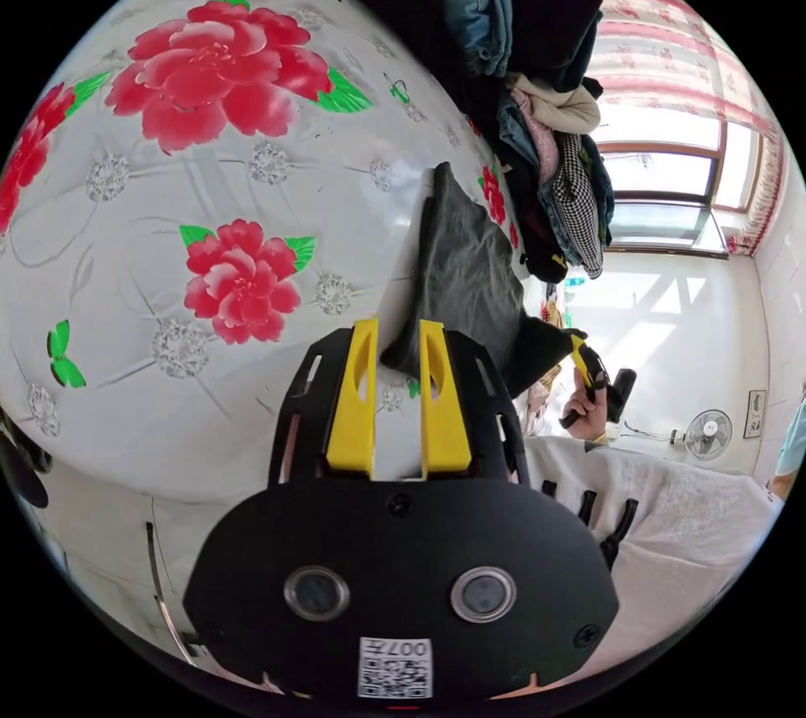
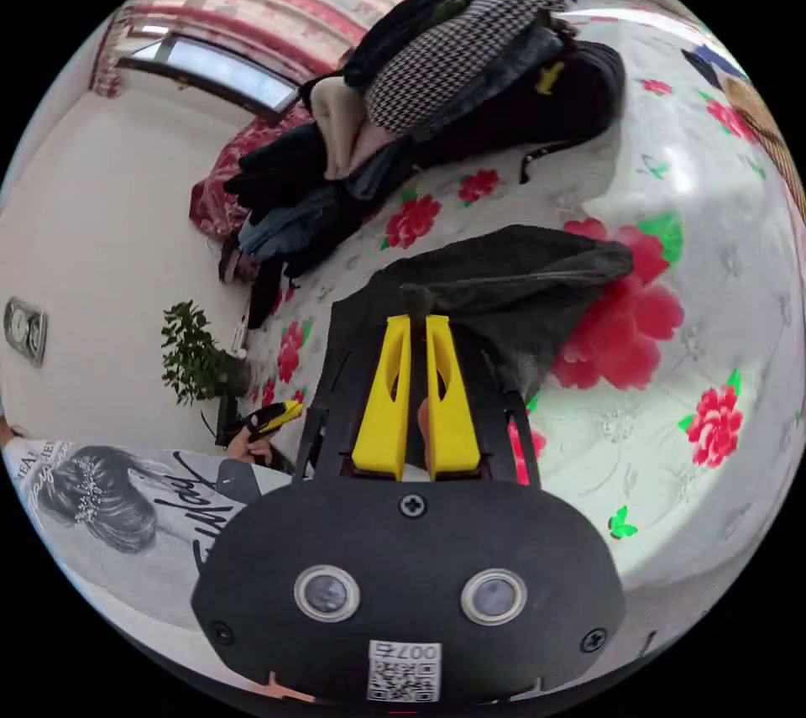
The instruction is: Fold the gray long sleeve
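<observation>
Left gripper view: the left gripper (image 1: 396,332) has its yellow jaws parallel with a narrow gap between them. A corner of the gray long sleeve (image 1: 466,281) sits right at the jaw tips and looks pinched there, though whether both jaws press on it I cannot tell for certain. The garment runs away from the tips as a bunched, partly raised band over the floral bedspread (image 1: 218,164). Its far end reaches toward the pile of clothes (image 1: 520,80) stacked near the window (image 1: 663,172). To the right, the right gripper (image 1: 588,361) shows in a person's hand (image 1: 588,407), with the dark cloth leading to it. A small fan (image 1: 708,434) stands by the wall.

Right gripper view: the right gripper (image 2: 417,315) has its jaws nearly together, clenched on a small tuft of the gray long sleeve (image 2: 504,281) that pokes up between the tips. The rest of the garment lies just beyond the jaws, spread to the right across the floral bedspread (image 2: 672,432) and covering part of a large red flower. The pile of clothes (image 2: 437,88) lies farther off. At lower left the left gripper (image 2: 273,418) shows, near a potted plant (image 2: 193,353).
</observation>
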Demonstrator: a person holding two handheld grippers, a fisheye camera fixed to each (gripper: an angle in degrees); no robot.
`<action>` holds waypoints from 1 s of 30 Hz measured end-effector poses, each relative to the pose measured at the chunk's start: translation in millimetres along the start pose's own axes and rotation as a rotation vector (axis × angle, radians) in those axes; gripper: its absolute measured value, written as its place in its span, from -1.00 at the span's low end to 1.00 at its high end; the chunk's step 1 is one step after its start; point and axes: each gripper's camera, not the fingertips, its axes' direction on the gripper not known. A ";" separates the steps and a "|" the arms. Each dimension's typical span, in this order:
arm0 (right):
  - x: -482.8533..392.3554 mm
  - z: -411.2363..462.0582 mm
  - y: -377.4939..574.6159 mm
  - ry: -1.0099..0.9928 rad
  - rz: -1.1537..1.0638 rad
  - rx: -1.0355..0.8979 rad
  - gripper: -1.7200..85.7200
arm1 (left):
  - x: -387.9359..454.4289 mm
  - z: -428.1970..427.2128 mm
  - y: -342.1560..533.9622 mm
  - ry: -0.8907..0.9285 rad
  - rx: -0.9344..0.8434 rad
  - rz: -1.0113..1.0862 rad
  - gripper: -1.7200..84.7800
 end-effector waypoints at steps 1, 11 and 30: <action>-24.7 10.5 -6.0 0.000 -0.092 -0.038 -0.93 | -1.8 -2.0 1.0 0.005 0.004 -0.002 -0.78; -182.7 204.0 43.6 -0.164 -0.579 -0.643 -0.82 | -33.9 15.6 2.4 0.185 -0.020 -0.057 -0.68; -14.7 225.3 1.1 -0.064 0.219 -0.417 -0.76 | -23.8 155.5 -102.9 0.138 -0.269 0.151 -0.86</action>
